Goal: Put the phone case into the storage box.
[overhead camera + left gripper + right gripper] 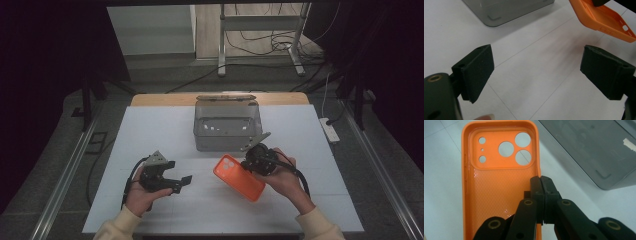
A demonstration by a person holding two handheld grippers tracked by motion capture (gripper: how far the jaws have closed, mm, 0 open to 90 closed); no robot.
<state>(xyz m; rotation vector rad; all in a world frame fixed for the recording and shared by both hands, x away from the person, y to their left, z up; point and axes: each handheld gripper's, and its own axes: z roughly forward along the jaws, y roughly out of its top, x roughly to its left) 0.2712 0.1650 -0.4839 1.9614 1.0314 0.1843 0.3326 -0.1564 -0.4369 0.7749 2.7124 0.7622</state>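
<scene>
Nearest the person's side of the white counter (150, 130), two forearms in pale yellow sleeves (120, 225) come in from the bottom edge, each hand holding a black two-jaw gripper. On the left, the left gripper (180, 183) hangs just above the bare counter surface with its jaws spread wide apart — in the left gripper view its two black foam pads (476, 71) stand well separated, nothing between them. To the right of it, the right gripper (541, 195) is pressed shut on the long side wall of an orange soft-plastic phone case (499, 190), one jaw inside the case and one outside. That case (239, 178) lies between the two grippers, open side up, tilted diagonally, its camera-cutout end pointing away from the person. Beyond the case, near the middle of the counter, sits a grey translucent plastic box (227, 131) with its lid standing open at the back — its near corner lies just beside the right gripper.
</scene>
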